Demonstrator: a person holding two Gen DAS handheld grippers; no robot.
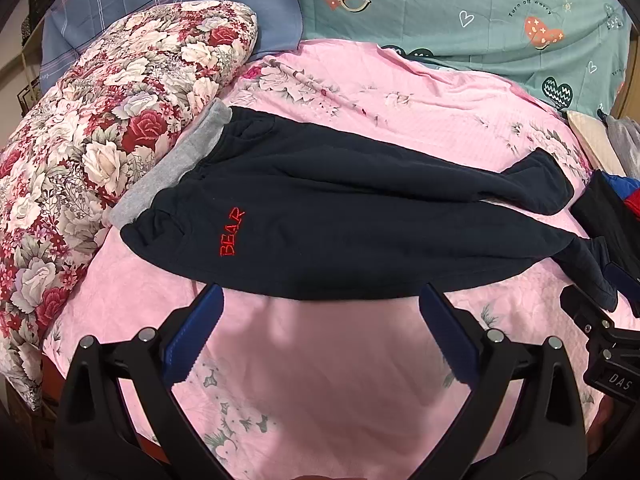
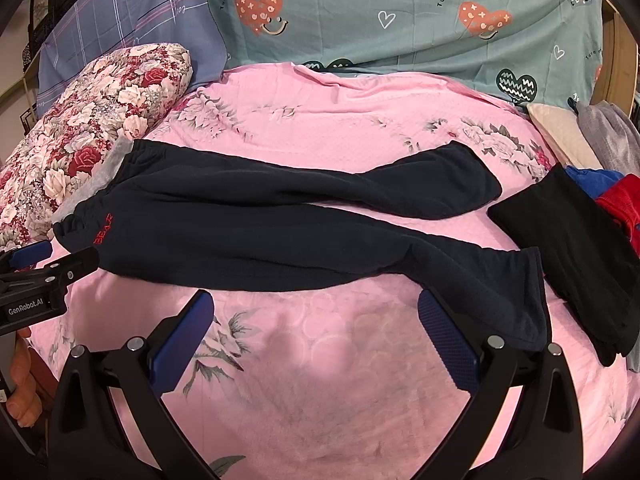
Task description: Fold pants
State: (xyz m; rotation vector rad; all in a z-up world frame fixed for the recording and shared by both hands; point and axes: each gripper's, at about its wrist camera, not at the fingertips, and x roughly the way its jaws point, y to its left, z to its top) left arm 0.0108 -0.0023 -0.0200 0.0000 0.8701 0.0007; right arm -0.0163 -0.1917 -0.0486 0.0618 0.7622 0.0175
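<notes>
Dark navy pants [image 1: 320, 216] [image 2: 256, 224] with red "BEAR" lettering and a grey waistband [image 1: 176, 168] lie spread flat on the pink bed sheet [image 1: 320, 360], waist to the left, legs to the right. My left gripper [image 1: 320, 300] is open just short of the near edge of the pants, close to the hip. Over by the near leg, my right gripper [image 2: 316, 304] is open too, its right finger [image 2: 444, 340] beside the leg cuff [image 2: 520, 304]. Neither holds anything. In the right wrist view the left gripper [image 2: 36, 256] shows at the left edge.
A rolled floral quilt [image 1: 100, 140] lies along the left by the waistband. Blue and teal pillows [image 2: 400, 20] line the back. At the right sit a folded black garment [image 2: 572, 248] and a pile of red, blue, grey and cream clothes [image 2: 600, 152]. A hand [image 2: 24, 384] shows at lower left.
</notes>
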